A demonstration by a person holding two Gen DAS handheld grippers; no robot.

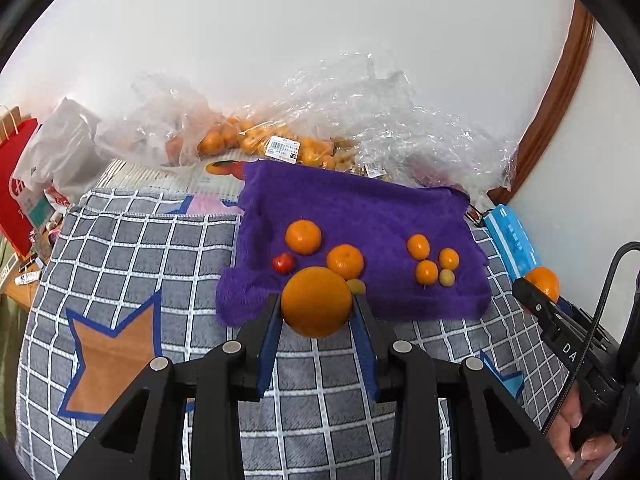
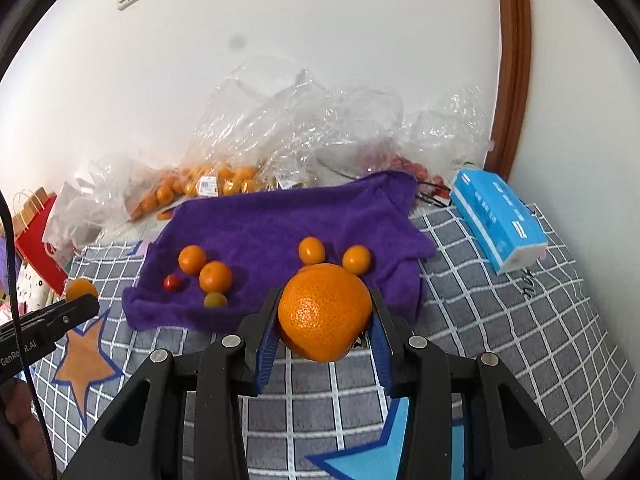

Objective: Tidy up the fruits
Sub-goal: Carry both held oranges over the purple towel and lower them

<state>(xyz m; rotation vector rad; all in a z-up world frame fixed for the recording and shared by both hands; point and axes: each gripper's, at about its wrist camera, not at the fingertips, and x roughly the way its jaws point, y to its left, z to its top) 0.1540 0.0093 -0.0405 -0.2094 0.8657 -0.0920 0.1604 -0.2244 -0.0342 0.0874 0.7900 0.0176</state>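
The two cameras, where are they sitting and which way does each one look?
Left wrist view: sits on the left tool, looking forward and down at its orange and the purple towel; the right tool and a hand show.
Right wrist view: sits on the right tool, looking down at its orange; the left tool's tip shows.
Both share the towel, bagged fruit and wall.

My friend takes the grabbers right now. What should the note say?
Left gripper: shut on an orange.
Right gripper: shut on a bigger orange.
Both are held above the checked blanket.
Done: small oranges, a red fruit and greenish ones lie in two groups on the purple towel.
Left: set down both oranges; more fruit sits in the plastic bags behind.
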